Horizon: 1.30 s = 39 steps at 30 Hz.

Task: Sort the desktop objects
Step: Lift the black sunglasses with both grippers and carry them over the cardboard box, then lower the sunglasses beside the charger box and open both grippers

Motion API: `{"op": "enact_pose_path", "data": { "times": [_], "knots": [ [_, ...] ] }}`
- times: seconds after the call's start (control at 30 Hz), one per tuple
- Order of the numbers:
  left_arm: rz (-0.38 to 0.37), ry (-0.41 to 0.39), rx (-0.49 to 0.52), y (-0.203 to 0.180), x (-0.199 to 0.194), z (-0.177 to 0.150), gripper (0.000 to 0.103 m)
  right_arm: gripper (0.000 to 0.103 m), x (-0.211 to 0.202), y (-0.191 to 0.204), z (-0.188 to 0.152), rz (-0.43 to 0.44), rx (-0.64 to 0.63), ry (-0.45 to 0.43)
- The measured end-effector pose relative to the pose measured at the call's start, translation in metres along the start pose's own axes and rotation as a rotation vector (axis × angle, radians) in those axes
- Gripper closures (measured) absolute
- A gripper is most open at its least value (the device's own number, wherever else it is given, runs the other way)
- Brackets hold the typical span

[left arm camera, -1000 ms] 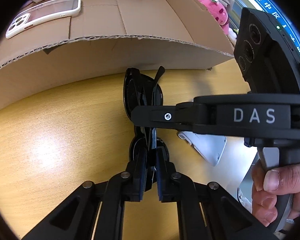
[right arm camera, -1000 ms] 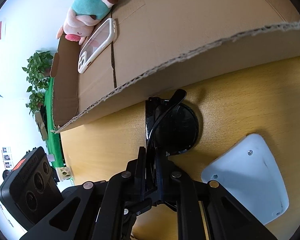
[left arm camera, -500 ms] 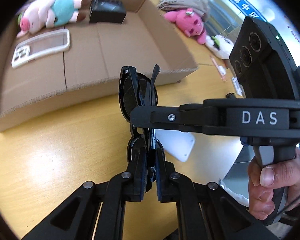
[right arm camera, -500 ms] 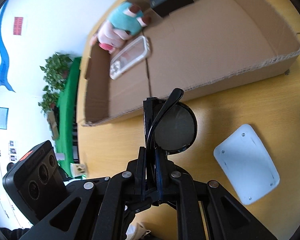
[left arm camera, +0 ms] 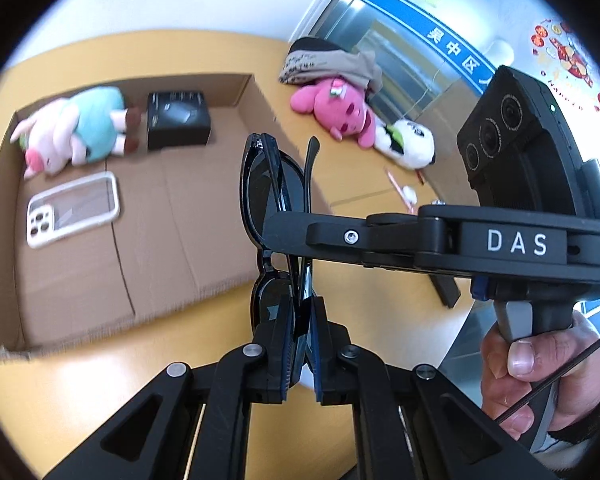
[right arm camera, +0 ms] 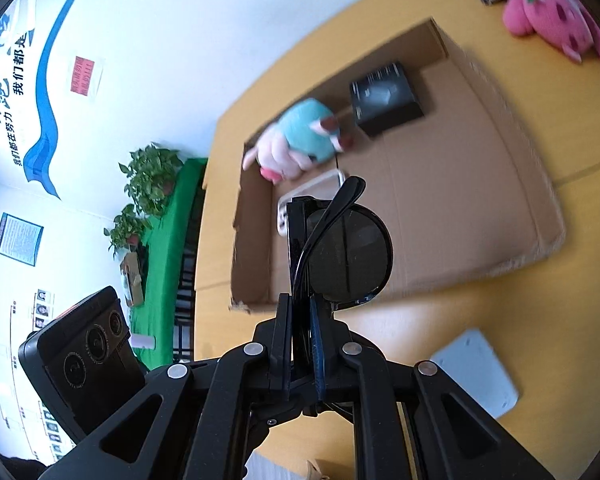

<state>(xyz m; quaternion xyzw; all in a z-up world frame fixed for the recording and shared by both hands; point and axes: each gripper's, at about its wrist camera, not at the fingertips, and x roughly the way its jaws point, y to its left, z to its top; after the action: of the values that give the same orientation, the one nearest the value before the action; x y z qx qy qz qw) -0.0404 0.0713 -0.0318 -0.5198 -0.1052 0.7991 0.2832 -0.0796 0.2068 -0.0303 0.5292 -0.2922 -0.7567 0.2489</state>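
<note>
I'm gripping folded sunglasses with both claws, left gripper and right gripper clamped, above cardboard box.

I read this as an office or institutional workroom. I see a white wall with a painted blue swoosh and Chinese slogan lettering, a red notice, a framed blue poster and rows of small staff-type portrait photos. Potted green plants stand by a green-covered table. My other view shows a metal-framed glass door under a blue sign with white Chinese characters, plus a red paper decoration. The work surface is a light wooden desk with a shallow cardboard box on it.
</note>
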Motion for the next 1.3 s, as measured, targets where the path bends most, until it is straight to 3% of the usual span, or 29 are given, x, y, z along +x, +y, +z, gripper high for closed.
{"op": "enact_pose_path", "data": {
  "times": [0.33, 0.73, 1.0, 1.3],
  "knots": [
    [-0.06, -0.016, -0.049, 0.019, 0.019, 0.065, 0.096, 0.094, 0.0, -0.002, 0.073, -0.023, -0.029, -0.038],
    [-0.149, 0.079, -0.274, 0.089, 0.115, 0.118, 0.096, 0.094, 0.075, -0.057, 0.155, -0.147, -0.023, 0.08],
    [-0.175, 0.192, -0.398, 0.128, 0.186, 0.116, 0.096, 0.094, 0.136, -0.12, 0.168, -0.255, 0.012, 0.185],
    [-0.171, 0.225, -0.406, 0.133, 0.216, 0.117, 0.096, 0.094, 0.157, -0.144, 0.171, -0.335, 0.008, 0.209]
  ]
}}
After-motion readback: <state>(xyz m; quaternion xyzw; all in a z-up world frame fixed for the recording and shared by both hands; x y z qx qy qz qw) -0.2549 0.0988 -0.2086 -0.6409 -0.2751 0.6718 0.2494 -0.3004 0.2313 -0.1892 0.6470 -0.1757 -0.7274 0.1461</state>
